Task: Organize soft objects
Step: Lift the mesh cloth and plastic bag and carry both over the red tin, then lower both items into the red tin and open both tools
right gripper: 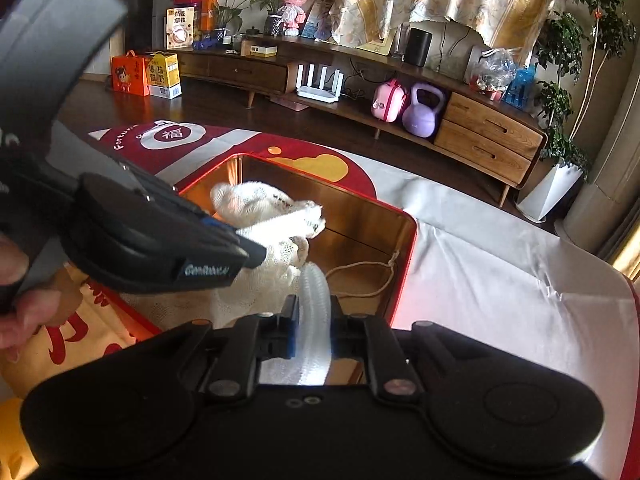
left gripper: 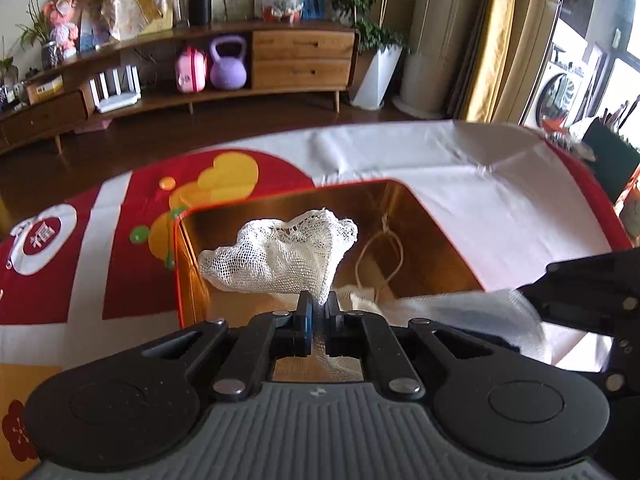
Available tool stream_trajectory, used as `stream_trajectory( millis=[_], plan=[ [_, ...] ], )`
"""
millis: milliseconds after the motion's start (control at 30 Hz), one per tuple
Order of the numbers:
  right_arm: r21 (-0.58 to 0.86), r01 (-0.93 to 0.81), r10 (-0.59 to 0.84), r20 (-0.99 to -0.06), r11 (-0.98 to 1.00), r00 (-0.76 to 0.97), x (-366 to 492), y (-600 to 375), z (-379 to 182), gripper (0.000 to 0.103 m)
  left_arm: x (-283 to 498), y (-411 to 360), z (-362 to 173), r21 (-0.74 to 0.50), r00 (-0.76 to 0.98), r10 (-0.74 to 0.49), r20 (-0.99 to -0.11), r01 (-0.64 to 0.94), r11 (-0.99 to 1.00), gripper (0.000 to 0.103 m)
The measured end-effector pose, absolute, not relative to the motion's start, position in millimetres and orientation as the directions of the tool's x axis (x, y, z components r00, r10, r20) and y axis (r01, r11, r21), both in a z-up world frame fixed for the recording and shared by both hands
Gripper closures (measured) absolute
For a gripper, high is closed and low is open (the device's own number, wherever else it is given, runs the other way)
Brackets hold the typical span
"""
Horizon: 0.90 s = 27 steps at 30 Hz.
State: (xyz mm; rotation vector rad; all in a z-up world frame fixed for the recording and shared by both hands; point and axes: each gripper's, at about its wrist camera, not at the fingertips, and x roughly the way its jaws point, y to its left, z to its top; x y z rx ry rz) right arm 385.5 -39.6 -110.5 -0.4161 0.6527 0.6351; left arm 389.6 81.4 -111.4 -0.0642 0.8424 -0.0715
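A white mesh cloth point(left gripper: 280, 256) hangs bunched over an open tin box with a red rim point(left gripper: 360, 184) and a shiny golden inside. My left gripper point(left gripper: 318, 304) is shut on the cloth's lower folds, just above the box's near edge. In the right wrist view, my right gripper point(right gripper: 314, 308) is shut on another fold of the same cloth point(right gripper: 264, 200). The left gripper point(right gripper: 256, 254) reaches in from the left over the box point(right gripper: 408, 240). A loop of tan string point(right gripper: 360, 276) lies on the box's floor. The cloth's underside is hidden.
The box stands on a table under a red, white and yellow printed cloth point(left gripper: 480, 184). A person's hand point(right gripper: 16, 280) holds the left gripper. A cream bag with red print point(right gripper: 80, 320) lies left of the box. A wooden sideboard point(left gripper: 300, 60) stands across the dark floor.
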Motion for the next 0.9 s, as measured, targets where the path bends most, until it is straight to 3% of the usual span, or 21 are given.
stream_trajectory(
  millis=[367, 500, 567, 700, 900],
  plan=[
    [-0.104, -0.643, 0.423, -0.673, 0.758, 0.607, 386.4, -53.4, -100.9, 0.067, 393.5, 80.4, -123.8, -0.066, 0.609, -0.073, -0.79, 0.033, 0.997, 0.096],
    [-0.095, -0.639, 0.432, -0.661, 0.764, 0.614, 383.3, -59.8, -93.2, 0.063, 390.9, 80.6, -119.0, -0.058, 0.615, -0.058, -0.786, 0.02, 0.998, 0.092],
    [-0.095, -0.631, 0.43, -0.654, 0.77, 0.623, 381.2, -62.2, -89.5, 0.061, 389.9, 81.0, -115.1, -0.062, 0.62, -0.058, -0.782, 0.015, 0.998, 0.084],
    [-0.092, -0.616, 0.424, -0.646, 0.782, 0.635, 377.8, -71.3, -82.2, 0.052, 382.4, 79.2, -105.8, -0.065, 0.639, -0.057, -0.767, 0.011, 0.998, 0.039],
    [-0.049, -0.599, 0.435, -0.642, 0.799, 0.632, 368.9, -89.1, -66.3, 0.044, 367.2, 74.2, -87.8, -0.07, 0.657, -0.06, -0.751, 0.011, 0.997, 0.036]
  ],
)
